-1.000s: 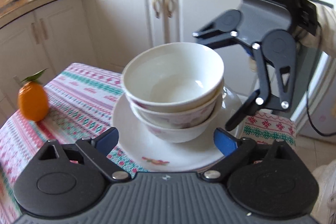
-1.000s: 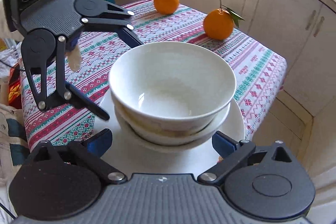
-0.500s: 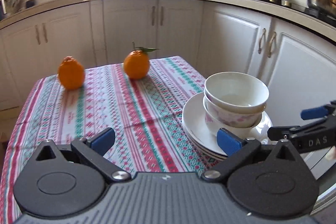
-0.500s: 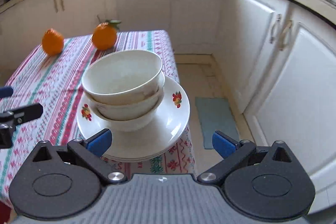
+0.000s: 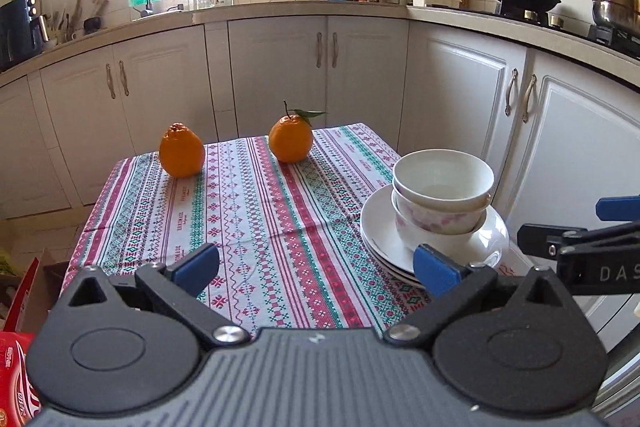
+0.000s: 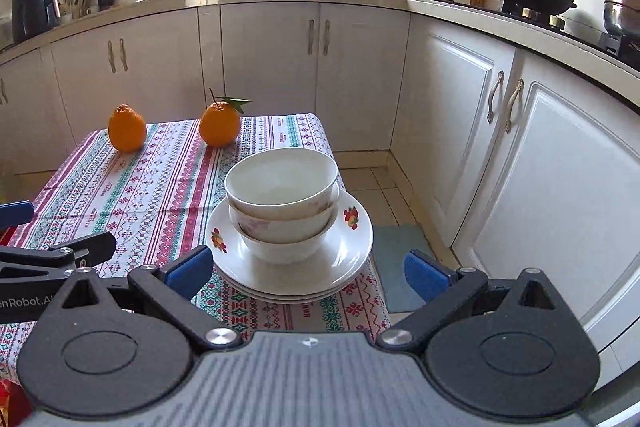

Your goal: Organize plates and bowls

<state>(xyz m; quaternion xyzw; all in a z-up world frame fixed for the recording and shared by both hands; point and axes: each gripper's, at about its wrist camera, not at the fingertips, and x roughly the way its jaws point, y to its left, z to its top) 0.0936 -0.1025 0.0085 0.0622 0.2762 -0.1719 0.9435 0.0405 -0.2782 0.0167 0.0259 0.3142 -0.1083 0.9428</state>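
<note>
Nearest, the left hand-held gripper (image 5: 316,269) has its blue-padded fingers spread wide, with nothing between them and nothing touched; only patterned cloth shows in the gap. The right hand-held gripper (image 6: 308,269) is just as wide and also holds nothing. From its camera the dish stack sits beyond and between the fingers, clear of both pads. Each gripper's fingertip pokes into the edge of the other's view, so the two sit side by side.

Just beyond them stands the stack, on the near right corner of a small bench (image 5: 256,211) covered in a red, green and white striped cloth. At the bottom are plates (image 6: 290,267), white with small fruit motifs on the rim. Three rims seem to show, though the exact count is hard to tell. The plates lie flat, and their right edge slightly overhangs the bench.

Nested on the plates are two bowls (image 6: 282,211), both upright with mouths facing up. The upper is plain white; the lower has a faint pink flower print.

Farther back, near the bench's far edge, sit two oranges: a knobbly-topped orange (image 5: 182,151) to the left and a leafy-stemmed orange (image 5: 291,138) to the right, well apart.

Behind are white kitchen cabinets.
</note>
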